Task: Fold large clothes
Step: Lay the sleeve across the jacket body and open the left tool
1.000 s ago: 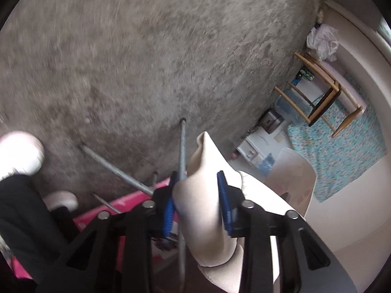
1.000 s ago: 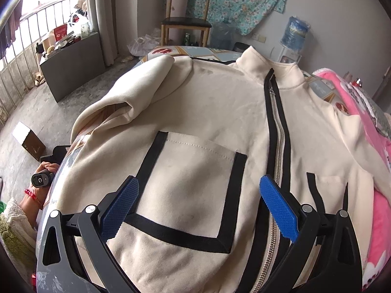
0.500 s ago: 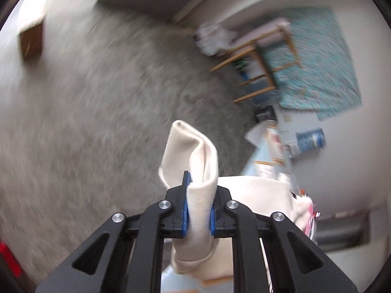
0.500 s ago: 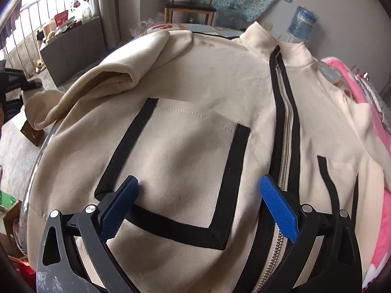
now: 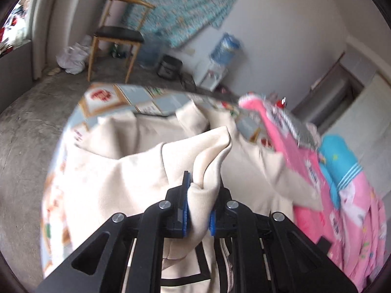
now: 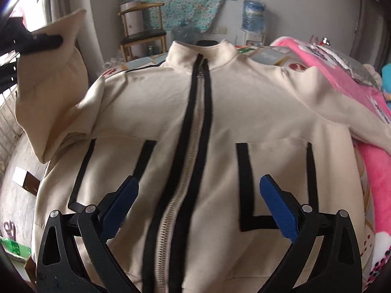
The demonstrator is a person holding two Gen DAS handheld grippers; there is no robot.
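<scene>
the cream jacket lies zipped and face up on the bench. the left fingers are clenched on its sleeve cuff, now lifted over the jacket instead of hanging near the floor. the right fingers hover spread wide above the zip, gripping nothing.

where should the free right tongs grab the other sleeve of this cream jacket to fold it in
Take the far sleeve near its cuff end, where it trails off the jacket onto the pink blanket. Come from above, pinching across its width; it lies flat, so one pad must slip under an edge. The cuff itself is out of view. The right tongs are open over the zipper.
</scene>
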